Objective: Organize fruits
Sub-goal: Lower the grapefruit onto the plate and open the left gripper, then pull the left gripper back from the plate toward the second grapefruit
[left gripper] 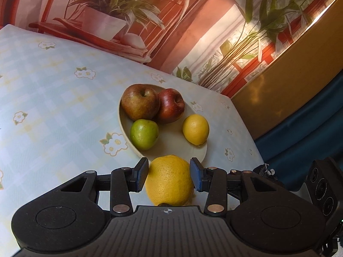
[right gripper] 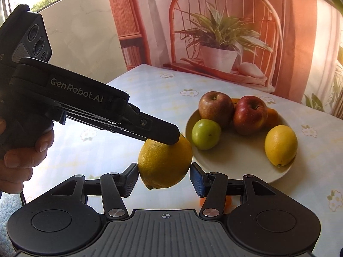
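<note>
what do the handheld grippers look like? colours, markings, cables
Both are matte black. The left gripper carries white "GenRobot.AI" lettering on its flat body, a lens cluster at the rear and a pistol-style handle with a thin black cable below. The right gripper shows a ribbed grey deck with a crosshair mark, round black covers, silver pivot pins and blue ridged pads.

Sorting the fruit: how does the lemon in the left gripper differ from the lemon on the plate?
The held lemon hangs above the tablecloth, clamped in the jaws of the left gripper; the plate lemon lies free on the plate. The held lemon is deeper, orange-tinged yellow; the plate lemon is paler. Both are whole and unpeeled.
</note>
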